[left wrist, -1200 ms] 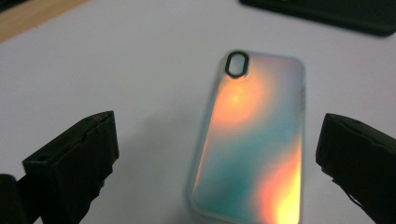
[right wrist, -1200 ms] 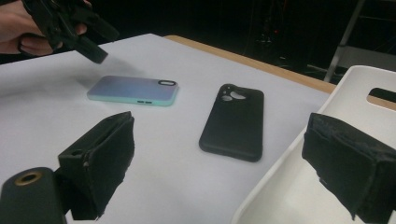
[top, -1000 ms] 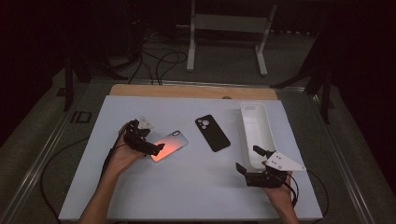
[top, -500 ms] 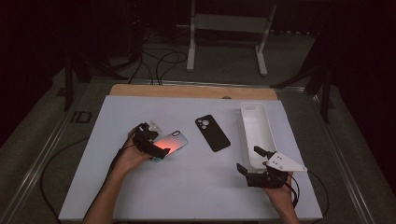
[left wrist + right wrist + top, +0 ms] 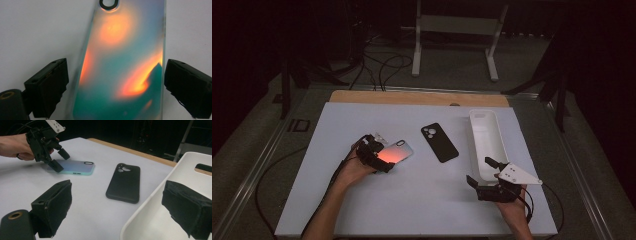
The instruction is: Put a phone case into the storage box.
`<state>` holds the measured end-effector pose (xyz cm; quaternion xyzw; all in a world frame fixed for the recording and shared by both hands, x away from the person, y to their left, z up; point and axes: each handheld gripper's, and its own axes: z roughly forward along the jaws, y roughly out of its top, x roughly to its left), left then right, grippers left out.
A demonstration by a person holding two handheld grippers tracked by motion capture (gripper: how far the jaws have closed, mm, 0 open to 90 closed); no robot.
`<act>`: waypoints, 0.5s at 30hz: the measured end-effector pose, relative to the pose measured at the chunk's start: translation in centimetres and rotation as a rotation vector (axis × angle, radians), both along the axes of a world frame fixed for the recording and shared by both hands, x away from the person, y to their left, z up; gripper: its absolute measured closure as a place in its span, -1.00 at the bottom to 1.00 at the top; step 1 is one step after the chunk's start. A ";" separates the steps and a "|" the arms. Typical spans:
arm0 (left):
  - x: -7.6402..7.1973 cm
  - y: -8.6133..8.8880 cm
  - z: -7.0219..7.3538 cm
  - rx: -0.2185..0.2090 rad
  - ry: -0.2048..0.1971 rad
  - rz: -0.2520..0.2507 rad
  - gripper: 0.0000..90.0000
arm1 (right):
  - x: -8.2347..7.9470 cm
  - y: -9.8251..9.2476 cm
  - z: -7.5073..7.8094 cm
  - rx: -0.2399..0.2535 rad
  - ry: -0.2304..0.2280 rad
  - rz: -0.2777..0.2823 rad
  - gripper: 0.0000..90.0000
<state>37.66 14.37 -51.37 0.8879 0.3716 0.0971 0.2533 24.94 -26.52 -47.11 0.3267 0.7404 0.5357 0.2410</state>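
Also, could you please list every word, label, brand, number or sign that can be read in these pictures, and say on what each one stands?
None can be read.
Iridescent phone case: no text, only colour swirls.
Black phone case: no brand or label visible.
White tray: plain, no marking.
Grey plate on the right tool: only small holes, no writing.
Left tool: no marking legible.

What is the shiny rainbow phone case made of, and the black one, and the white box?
Rainbow case: probably glossy plastic; its orange and teal sheen mirrors light. Black case: likely matte rubbery silicone or plastic; dull, no glare. White box: seemingly smooth hard plastic, thin moulded walls with a handle slot.
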 end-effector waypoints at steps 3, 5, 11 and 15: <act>-0.1 -0.2 -0.2 0.018 0.003 -0.010 -0.82 | 0.0 0.0 0.0 0.001 0.002 -0.003 -0.79; -0.1 -0.2 -0.3 0.014 0.011 -0.008 -0.80 | 0.0 0.0 0.0 -0.001 0.004 -0.003 -0.79; -0.1 -0.4 -0.3 0.016 0.028 0.015 -0.80 | 0.0 0.1 -0.1 -0.004 0.003 0.002 -0.79; -0.1 -0.3 -0.1 0.019 0.025 0.014 -0.70 | 0.0 0.3 -0.1 -0.004 0.004 0.006 -0.79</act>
